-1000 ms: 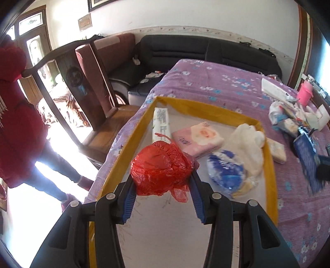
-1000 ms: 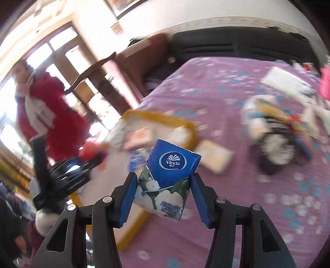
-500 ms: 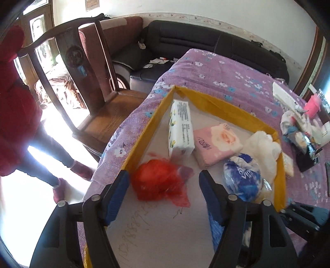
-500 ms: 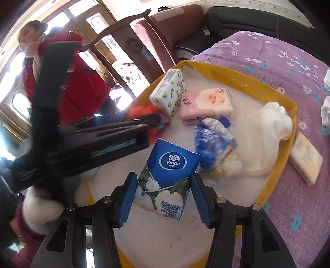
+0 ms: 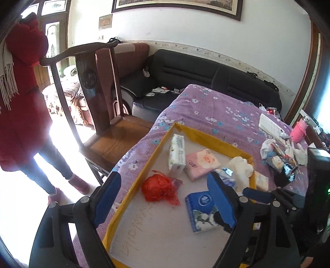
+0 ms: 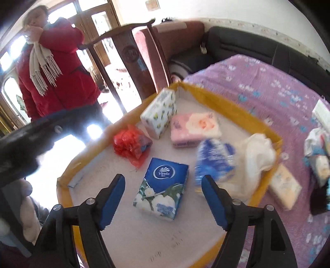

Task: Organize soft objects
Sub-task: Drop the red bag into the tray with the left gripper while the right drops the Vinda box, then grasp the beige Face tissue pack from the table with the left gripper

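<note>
**A lived-in home sitting room**

A black leather sofa (image 5: 216, 76) runs along the white wall under a framed picture (image 5: 177, 8) and a patterned border strip. A carved dark wooden chair (image 5: 99, 90) stands at the table's left edge. The table (image 5: 216, 109) wears a purple flowered cloth, with household clutter and a pink cup (image 5: 298, 132) at its far right corner. Wooden glazed doors (image 6: 97, 31) let in daylight behind a person in a red coat (image 6: 59, 76).

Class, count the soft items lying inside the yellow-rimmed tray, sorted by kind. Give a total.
Tissue packs: 3: white patterned pack, pink pack, blue Vinda pack
Plastic bags: 3: red bag, blue-and-white bag, white bag
Total: 6
</note>
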Available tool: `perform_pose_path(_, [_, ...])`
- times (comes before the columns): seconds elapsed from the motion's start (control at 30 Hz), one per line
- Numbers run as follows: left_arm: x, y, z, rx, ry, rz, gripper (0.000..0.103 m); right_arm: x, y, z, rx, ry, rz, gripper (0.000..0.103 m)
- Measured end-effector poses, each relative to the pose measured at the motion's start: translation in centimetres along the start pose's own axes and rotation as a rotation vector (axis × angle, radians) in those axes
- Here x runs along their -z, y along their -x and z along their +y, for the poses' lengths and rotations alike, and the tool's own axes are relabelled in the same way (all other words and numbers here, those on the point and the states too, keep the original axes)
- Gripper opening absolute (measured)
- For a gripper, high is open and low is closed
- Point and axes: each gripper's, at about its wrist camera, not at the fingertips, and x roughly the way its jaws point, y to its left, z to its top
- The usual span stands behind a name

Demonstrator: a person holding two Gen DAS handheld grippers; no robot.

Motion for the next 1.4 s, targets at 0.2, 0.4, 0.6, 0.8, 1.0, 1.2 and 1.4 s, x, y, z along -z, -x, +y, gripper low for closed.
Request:
perform_pose_path(0.2, [1.3, 2.0, -4.8, 0.074, -0.066, -0.008, 0.086, 2.8, 5.9, -3.3, 0.036, -0.034, -0.073, 0.088])
perform_pose_path(0.4, [3.0, 1.8, -11.5, 0.146, -0.194, 0.021, 0.090, 6.3, 13.3, -12.8, 0.161, -0.207, -0.151, 0.091])
perform_pose_path(0.6, [4.7, -1.8, -20.0, 0.190, -0.377, 0.105, 0.090, 11.9, 18.3, -24.7, 0.212, -0.547, -0.195, 0.092])
perform_pose_path(0.8, [3.4, -8.6, -26.1, 0.233, -0.413, 0.254, 0.089, 15.3, 19.9, -28.0, 0.201, -0.634, -0.219, 0.092])
perform_pose_path(1.0, [1.8, -15.1, -28.2, 0.173, -0.432, 0.313, 0.089, 16.9, 20.7, -29.1, 0.191, -0.654, -0.242, 0.092])
perform_pose_path(1.2, [2.3, -17.8, -29.1, 0.152, -0.459, 0.399, 0.089, 18.5, 21.6, -30.1, 0.184, -0.679, -0.251, 0.092])
perform_pose_path(1.4, [4.9, -15.3, -29.1, 0.329, -0.450, 0.505, 0.086, 19.1, 22.3, -31.1, 0.198, -0.711, -0.254, 0.091])
